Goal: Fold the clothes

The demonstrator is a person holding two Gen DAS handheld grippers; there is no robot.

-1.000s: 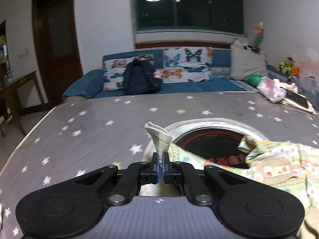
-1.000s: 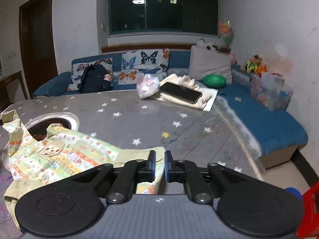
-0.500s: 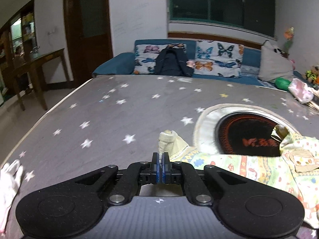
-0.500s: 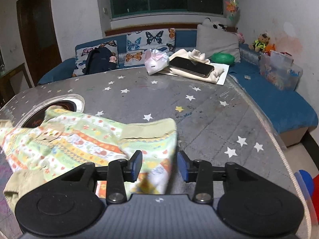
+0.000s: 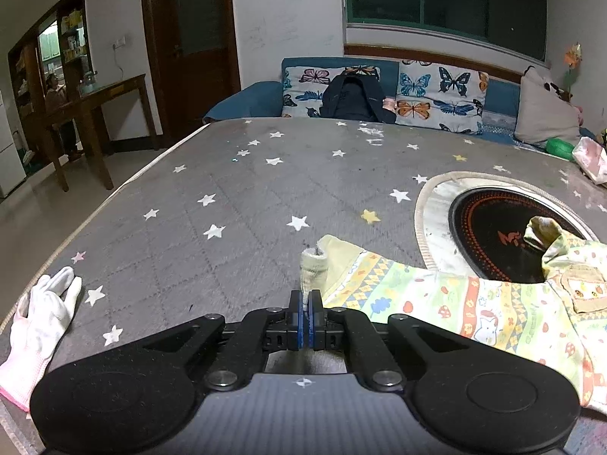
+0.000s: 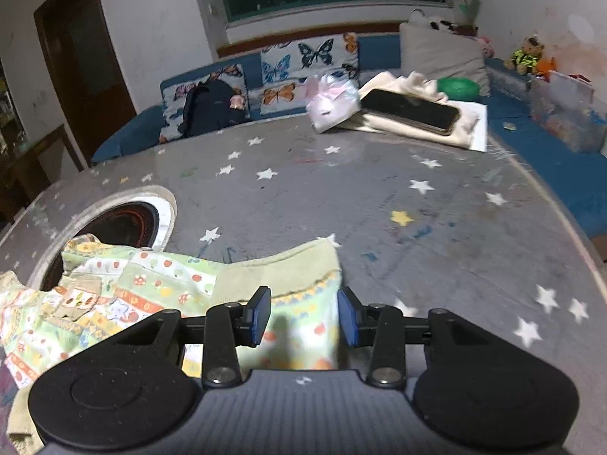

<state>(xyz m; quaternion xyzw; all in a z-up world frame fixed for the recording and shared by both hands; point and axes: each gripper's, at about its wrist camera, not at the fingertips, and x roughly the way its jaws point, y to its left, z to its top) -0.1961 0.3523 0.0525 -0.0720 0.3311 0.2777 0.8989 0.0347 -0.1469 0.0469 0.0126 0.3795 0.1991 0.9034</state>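
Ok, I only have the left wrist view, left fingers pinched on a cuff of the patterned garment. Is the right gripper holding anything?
Observer: No. The right gripper is open, and the garment's other end shows between its fingers.
Operator: Is that end lying on the table?
Observer: Yes, it lies spread on the starry table cover, with a plain yellow-green band along its far edge.
Operator: Anything further back that I'm missing?
Observer: A dark phone on a cream cloth at the far edge.
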